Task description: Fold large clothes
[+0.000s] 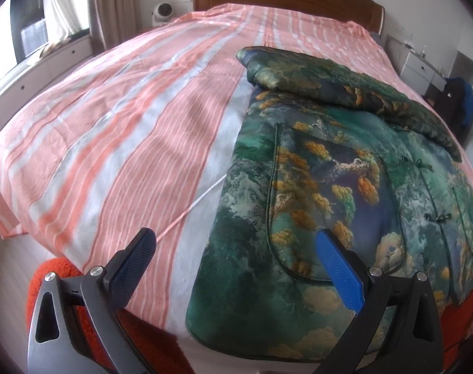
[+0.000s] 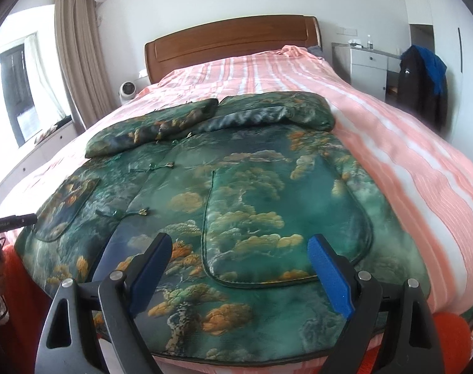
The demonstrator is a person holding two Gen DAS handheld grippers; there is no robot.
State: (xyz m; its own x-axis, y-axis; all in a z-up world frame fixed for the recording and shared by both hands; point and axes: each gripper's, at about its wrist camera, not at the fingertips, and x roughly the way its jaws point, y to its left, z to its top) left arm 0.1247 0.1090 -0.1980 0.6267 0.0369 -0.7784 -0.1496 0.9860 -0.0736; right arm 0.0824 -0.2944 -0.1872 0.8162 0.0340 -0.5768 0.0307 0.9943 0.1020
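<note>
Jacket: I see the green padded jacket lying flat on the striped bed, sleeves folded across its top.
Left hand-held gripper: jaws spread, empty, above the jacket's left edge.
Right hand-held gripper: jaws spread, empty, over its pocket.

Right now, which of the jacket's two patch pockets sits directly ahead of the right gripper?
The large pocket outlined in dark piping, framed between the open jaws of the right gripper; the other pocket lies far left, near the jacket's edge.
</note>
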